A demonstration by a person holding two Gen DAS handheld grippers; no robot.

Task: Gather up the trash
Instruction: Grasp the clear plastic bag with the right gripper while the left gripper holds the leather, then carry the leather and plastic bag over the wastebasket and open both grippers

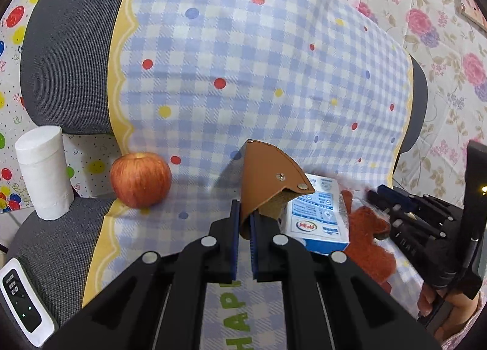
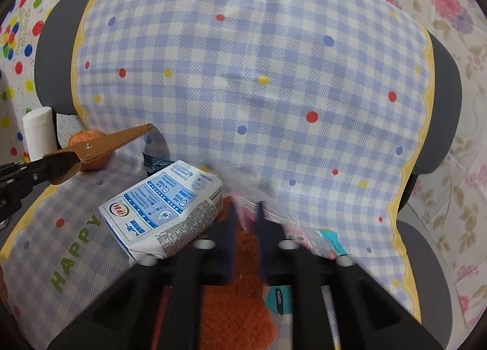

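Note:
My left gripper is shut on the lower edge of a brown leather pouch with metal snaps and holds it above the checked cloth. In the right wrist view the pouch sticks out from the left gripper at the left edge. A blue-and-white milk carton lies on the cloth between the grippers. My right gripper is blurred, its jaws close together on a clear plastic wrapper that lies over an orange fuzzy item. The left wrist view has the right gripper at its right edge.
A red apple and a white paper roll stand at the left by the grey chair cushion. A white device with small lights lies at the lower left. A person's hand holds the right gripper.

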